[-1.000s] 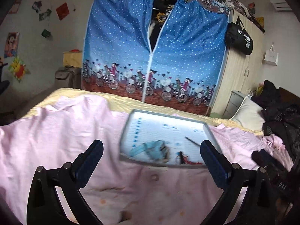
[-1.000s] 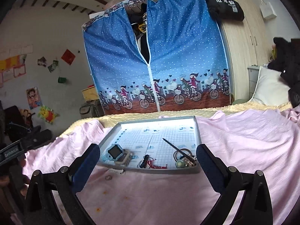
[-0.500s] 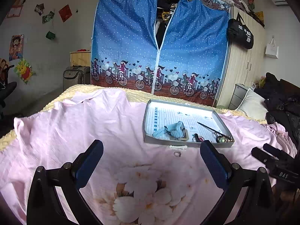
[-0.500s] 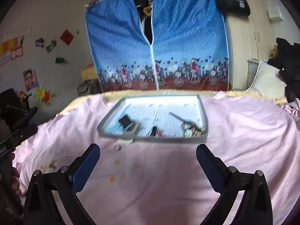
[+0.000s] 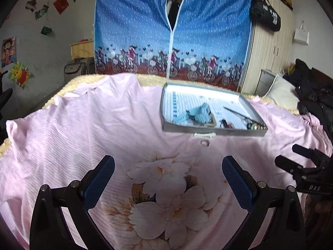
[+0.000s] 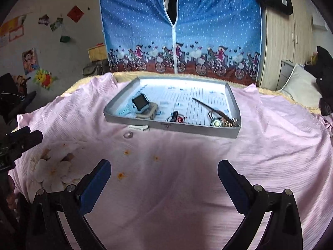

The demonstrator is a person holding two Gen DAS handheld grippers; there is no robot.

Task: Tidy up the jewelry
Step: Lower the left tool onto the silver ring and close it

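A: Landmark is the shallow grey rectangular tray point(image 6: 234, 104), sitting on the pink floral bedsheet point(image 6: 187, 177) toward the far edge of the bed. What is lying in it?

B: Near the tray's left front, a pale blue square-faced wristwatch point(image 6: 140, 103) is leaning on a small beige box point(image 6: 148, 112). At the tray's front middle, a small dark and red tangle point(image 6: 177, 118), too small to tell apart. A thin dark stick-shaped hairpin point(image 6: 208, 107) is lying diagonally toward the tray's front right corner, where a cluster of beads with a pale round stone point(image 6: 221, 122) is sitting.

A: Anything outside the tray?

B: Just in front of the tray's front wall, on the sheet, a small white clasp-like piece point(image 6: 138, 127) is lying, and just nearer than that, a small clear ring point(image 6: 127, 134). Both are apart from the tray.

A: The grippers?

B: The left gripper point(image 5: 168, 176) is hovering over the sheet's printed white flower, well short of the tray, jaws spread wide and gripping nothing. The right gripper point(image 6: 164, 177) is hovering over plain pink sheet, also well short of the tray, jaws spread wide with nothing between them.

A: Behind the tray?

B: A blue fabric wardrobe with a bicycle print point(image 6: 181, 31) is standing past the bed's far edge, its zip partly undone.
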